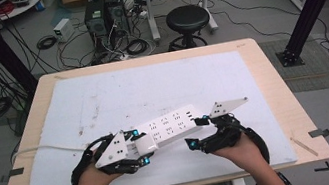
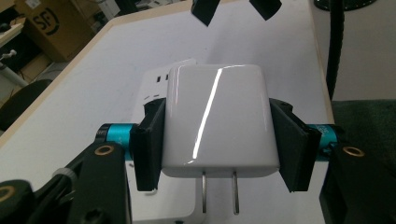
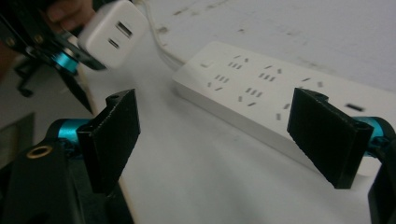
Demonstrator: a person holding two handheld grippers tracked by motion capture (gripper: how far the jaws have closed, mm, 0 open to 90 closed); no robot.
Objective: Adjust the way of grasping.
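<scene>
White matting (image 1: 102, 98) covers the table. Just above the power strip (image 1: 173, 124), a charger (image 2: 217, 121) is pinched by the left gripper (image 2: 219, 135), prongs exposed for plugging; beside the strip, the right gripper (image 3: 231, 140) is held spread, probably for steadying.

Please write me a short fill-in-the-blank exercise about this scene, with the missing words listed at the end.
1. The left gripper is shut on a white ____.
2. The jaws of the right gripper stand ____.
3. The power strip lies on a ____ mat.

Missing words: charger; open; white
</scene>
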